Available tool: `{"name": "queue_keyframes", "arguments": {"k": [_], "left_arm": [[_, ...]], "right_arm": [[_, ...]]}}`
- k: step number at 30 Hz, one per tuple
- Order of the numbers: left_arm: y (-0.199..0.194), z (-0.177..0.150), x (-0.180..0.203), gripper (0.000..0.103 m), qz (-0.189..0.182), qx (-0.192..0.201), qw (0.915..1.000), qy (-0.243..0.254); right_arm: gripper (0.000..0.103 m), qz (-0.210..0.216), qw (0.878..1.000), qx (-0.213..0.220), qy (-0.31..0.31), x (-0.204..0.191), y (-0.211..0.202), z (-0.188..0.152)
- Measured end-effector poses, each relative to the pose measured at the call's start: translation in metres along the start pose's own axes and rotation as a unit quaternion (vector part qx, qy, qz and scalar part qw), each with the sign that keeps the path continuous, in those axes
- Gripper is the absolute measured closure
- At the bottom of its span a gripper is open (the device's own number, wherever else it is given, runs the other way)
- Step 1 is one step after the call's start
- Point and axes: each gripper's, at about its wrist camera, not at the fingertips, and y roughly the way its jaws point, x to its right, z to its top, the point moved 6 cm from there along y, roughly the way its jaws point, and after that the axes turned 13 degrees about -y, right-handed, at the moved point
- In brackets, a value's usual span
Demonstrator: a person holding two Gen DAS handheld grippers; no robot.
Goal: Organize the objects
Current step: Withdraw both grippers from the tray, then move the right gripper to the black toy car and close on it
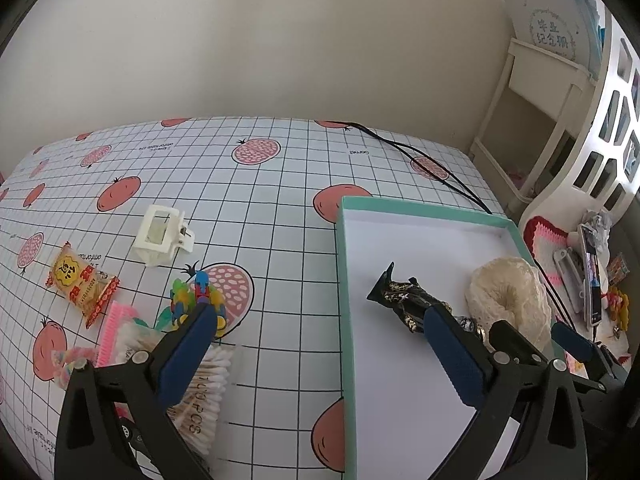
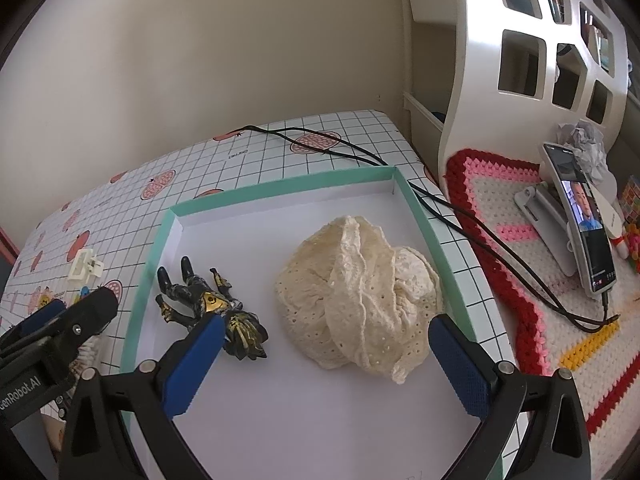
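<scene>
A shallow teal box [image 1: 420,209] [image 2: 280,189] with a white floor sits on the right of the checked table. Inside it lie a black-and-gold figurine [image 1: 404,300] [image 2: 200,300] and a crumpled cream lace cloth [image 1: 508,292] [image 2: 360,288]. My left gripper [image 1: 319,310] [image 2: 74,305] is open and straddles the box's left rim, one finger above the figurine's end. My right gripper [image 2: 326,320] [image 1: 540,334] is open over the box, with the cloth between its fingers but not pinched.
Left of the box lie a white claw clip [image 1: 162,234], a snack packet [image 1: 80,280], a colourful toy [image 1: 196,296], a pink comb [image 1: 114,332] and a cotton swab pack [image 1: 208,384]. A black cable [image 2: 360,152] runs to a phone [image 2: 584,216] on a crochet mat [image 2: 500,200].
</scene>
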Motion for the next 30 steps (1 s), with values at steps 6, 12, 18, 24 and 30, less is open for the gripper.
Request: {"name": "queue_keyframes", "arguments": {"k": [6, 12, 18, 24, 30], "left_arm": [[-0.006, 0.002, 0.001, 0.000, -0.009, 0.008, 0.9999, 0.000], [-0.021, 0.013, -0.003, 0.000, -0.030, 0.031, 0.9989, -0.017], [-0.040, 0.029, -0.016, 0.000, -0.030, 0.059, 0.9975, -0.026], [-0.063, 0.048, -0.043, 0.000, -0.023, 0.088, 0.9950, -0.041], [-0.074, 0.058, -0.082, 0.000, 0.004, 0.096, 0.9935, -0.061]], "right_arm": [[0.000, 0.002, 1.000, 0.002, -0.002, -0.002, -0.001, 0.001], [0.000, -0.003, 1.000, 0.015, -0.001, -0.007, -0.010, 0.006], [0.000, -0.015, 0.999, 0.051, 0.001, -0.015, -0.030, 0.020], [0.000, 0.001, 0.997, 0.076, -0.019, -0.039, -0.044, 0.032], [0.000, 0.022, 0.996, 0.084, -0.037, -0.069, -0.051, 0.038]]}}
